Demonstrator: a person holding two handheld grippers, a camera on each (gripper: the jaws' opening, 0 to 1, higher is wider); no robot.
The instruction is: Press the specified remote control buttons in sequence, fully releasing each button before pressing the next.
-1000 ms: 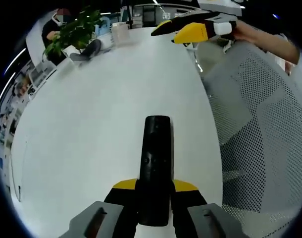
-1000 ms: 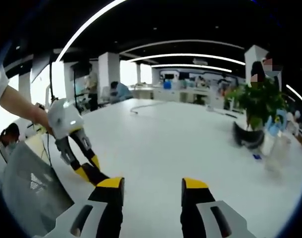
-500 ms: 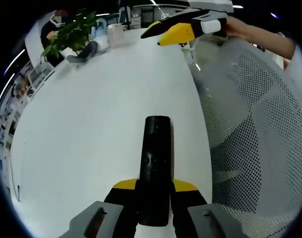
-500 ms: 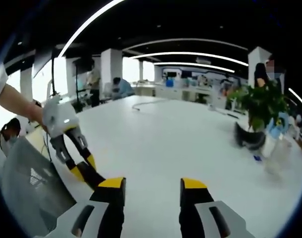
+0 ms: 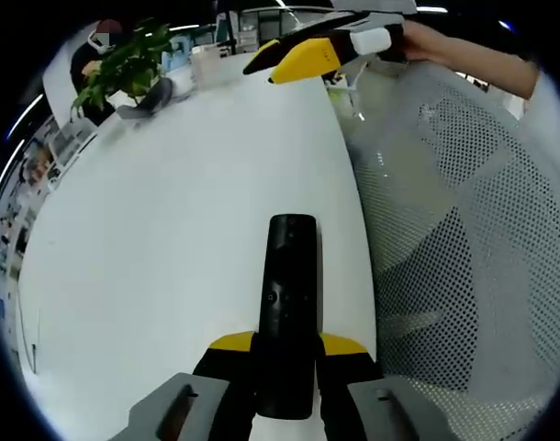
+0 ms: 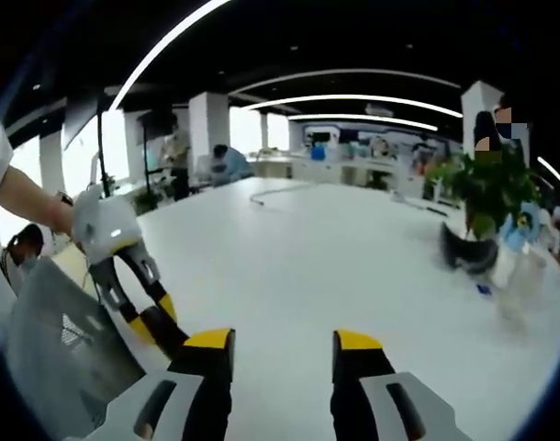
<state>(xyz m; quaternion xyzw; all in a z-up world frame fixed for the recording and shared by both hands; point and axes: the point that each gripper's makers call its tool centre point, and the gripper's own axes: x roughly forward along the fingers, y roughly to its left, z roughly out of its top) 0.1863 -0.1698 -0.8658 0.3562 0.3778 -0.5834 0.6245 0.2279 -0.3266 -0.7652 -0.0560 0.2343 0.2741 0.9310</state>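
A black remote control (image 5: 291, 294) lies lengthwise between the jaws of my left gripper (image 5: 289, 347), which is shut on its near end above the white table (image 5: 170, 211). The remote's buttons face the camera. My right gripper (image 5: 260, 62) reaches in at the top of the left gripper view, held by a hand, well beyond the remote and apart from it. In the right gripper view its own yellow-tipped jaws (image 6: 282, 342) stand open over the table (image 6: 335, 257) with nothing between them. The left gripper (image 6: 153, 317) shows at the lower left there, held by a bare arm.
A white mesh chair (image 5: 464, 239) stands against the table's right edge. A potted plant (image 5: 124, 69) (image 6: 487, 188), a clear bottle (image 6: 519, 276) and a dark object (image 6: 464, 253) sit at the far end. A cable (image 6: 280, 193) lies farther off. People sit at desks behind.
In the left gripper view the right gripper has moved left, farther over the table. The left gripper's hold on the remote is unchanged. Both views have shifted slightly.
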